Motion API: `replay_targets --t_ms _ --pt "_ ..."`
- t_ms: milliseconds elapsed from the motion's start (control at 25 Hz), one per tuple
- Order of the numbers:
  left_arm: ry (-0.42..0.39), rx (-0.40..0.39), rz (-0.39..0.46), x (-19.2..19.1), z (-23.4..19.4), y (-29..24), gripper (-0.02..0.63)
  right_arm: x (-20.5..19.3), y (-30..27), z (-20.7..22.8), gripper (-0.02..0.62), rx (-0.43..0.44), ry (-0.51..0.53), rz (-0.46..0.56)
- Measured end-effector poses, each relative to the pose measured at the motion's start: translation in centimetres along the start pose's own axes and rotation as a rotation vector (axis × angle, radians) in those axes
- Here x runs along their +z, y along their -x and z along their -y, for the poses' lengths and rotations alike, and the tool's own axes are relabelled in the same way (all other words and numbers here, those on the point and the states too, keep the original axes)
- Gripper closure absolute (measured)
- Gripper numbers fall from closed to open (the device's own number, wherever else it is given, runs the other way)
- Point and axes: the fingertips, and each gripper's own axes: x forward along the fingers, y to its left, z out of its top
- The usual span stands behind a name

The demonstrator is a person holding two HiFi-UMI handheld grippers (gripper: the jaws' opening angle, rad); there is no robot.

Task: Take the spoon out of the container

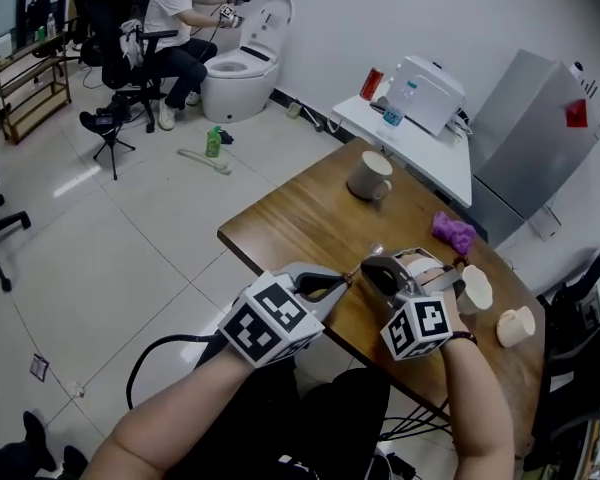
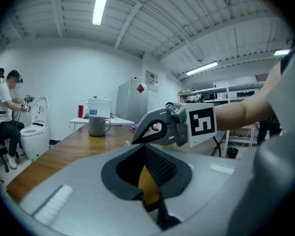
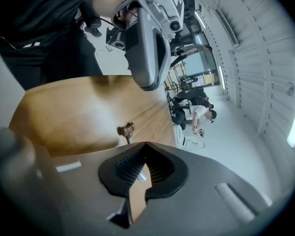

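In the head view, you are holding both tools low over the wooden bench [image 1: 300,218]: the right tongs [image 1: 370,268] are gripping the spoon [image 1: 376,251], whose bowl is sticking out just beside the white container [image 1: 420,261], outside it. The left tongs [image 1: 345,280] are pointing at them from close by. In the left gripper view, the left tongs [image 2: 143,146] are sitting closed on nothing. In the right gripper view, the right tongs [image 3: 145,144] are pinching the spoon's handle, its bowl [image 3: 126,130] showing past the tips above the bench.
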Motion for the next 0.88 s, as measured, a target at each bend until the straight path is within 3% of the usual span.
replay_targets --t_ms 400,560,680,880 --pt "0.004 0.018 0.005 -0.2 0.0 1.3 0.594 0.5 -0.5 -2.1 0.592 0.144 0.111 -0.013" --pt "0.007 0.023 0.006 -0.5 0.1 1.8 0.594 0.6 -0.5 -2.1 0.586 0.151 0.114 -0.021" --pt "0.008 0.024 0.01 -0.4 0.1 2.0 0.594 0.8 0.0 -1.6 0.586 0.123 0.04 -0.004" --pt "0.01 0.018 0.007 -0.7 0.4 2.1 0.594 1.2 1.3 -0.8 0.588 0.052 -0.205 0.046"
